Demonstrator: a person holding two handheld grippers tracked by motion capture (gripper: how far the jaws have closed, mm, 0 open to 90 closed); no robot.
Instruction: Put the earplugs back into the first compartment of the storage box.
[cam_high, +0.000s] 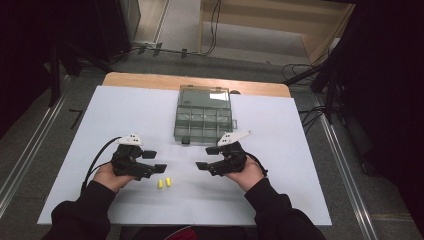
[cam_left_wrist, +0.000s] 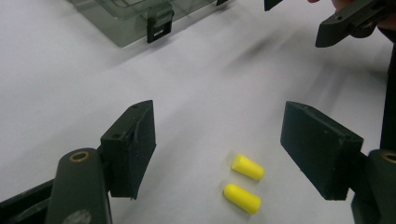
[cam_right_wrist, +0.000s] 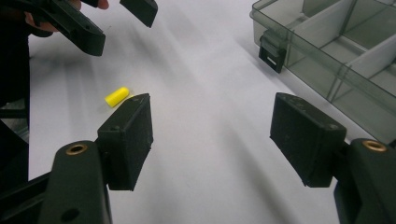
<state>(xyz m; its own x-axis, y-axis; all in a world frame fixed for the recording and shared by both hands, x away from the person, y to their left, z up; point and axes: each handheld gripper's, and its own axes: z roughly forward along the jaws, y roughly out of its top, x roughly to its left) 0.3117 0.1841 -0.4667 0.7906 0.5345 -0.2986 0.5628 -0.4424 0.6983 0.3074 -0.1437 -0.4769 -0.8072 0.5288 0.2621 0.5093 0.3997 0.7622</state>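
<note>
Two yellow foam earplugs (cam_high: 164, 183) lie side by side on the white table, between my two hands. My left gripper (cam_high: 154, 161) hovers open just left of them; in the left gripper view both earplugs (cam_left_wrist: 247, 167) (cam_left_wrist: 242, 198) lie on the table ahead between its wide jaws, untouched. To their right my right gripper (cam_high: 206, 157) is open with nothing between its jaws; one earplug (cam_right_wrist: 116, 96) peeks out past its left jaw. A smoky clear compartment box (cam_high: 204, 116) with its lid open stands behind both grippers.
The box's front latch (cam_left_wrist: 159, 26) faces me, and its divided compartments (cam_right_wrist: 355, 46) look empty. The white board (cam_high: 125, 110) covers a wooden table. Cables and dark stands surround the table on the floor.
</note>
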